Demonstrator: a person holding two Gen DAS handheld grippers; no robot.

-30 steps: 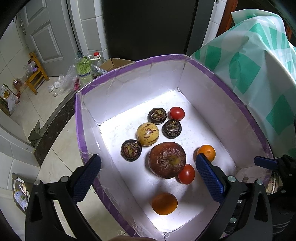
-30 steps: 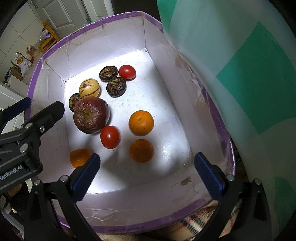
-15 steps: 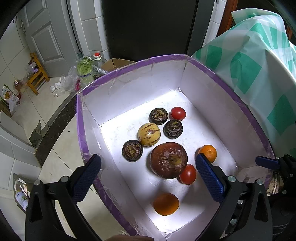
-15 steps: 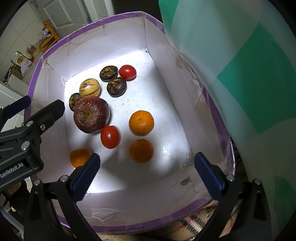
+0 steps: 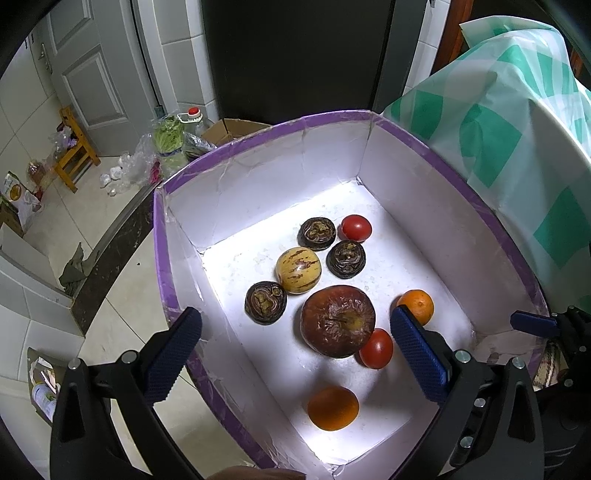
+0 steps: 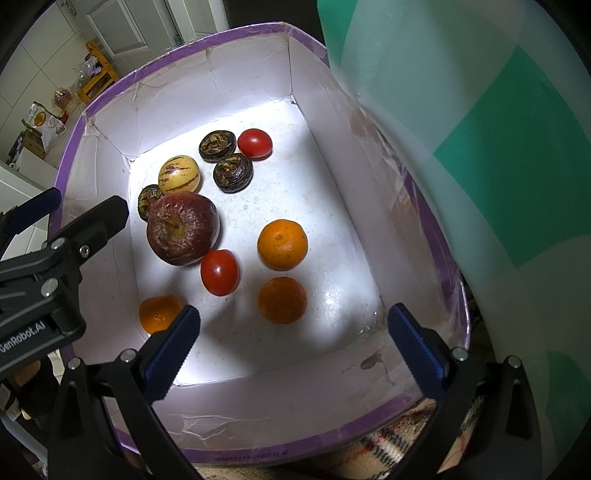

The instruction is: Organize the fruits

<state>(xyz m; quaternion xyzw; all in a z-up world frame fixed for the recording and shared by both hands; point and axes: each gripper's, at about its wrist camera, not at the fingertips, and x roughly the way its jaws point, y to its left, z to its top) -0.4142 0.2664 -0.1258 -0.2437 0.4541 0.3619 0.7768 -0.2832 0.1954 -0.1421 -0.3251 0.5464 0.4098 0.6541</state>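
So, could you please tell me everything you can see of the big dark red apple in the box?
The apple is the largest fruit in the white box. Its dark red skin looks wrinkled and dull, yellow-brown around the stem hollow, which faces up and a little sideways. It rests on the floor left of the middle, with a red tomato against its near side; a dark round fruit sits partly hidden behind it. Neither gripper touches it.

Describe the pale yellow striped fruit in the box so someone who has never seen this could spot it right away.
Look inside the white box with the purple rim, at the cluster of fruit toward its far end. Just beyond the big wrinkled dark red apple sits the pale yellow round fruit with purple streaks. Its neighbours are dark brown, red or orange; it is the only light, striped one.
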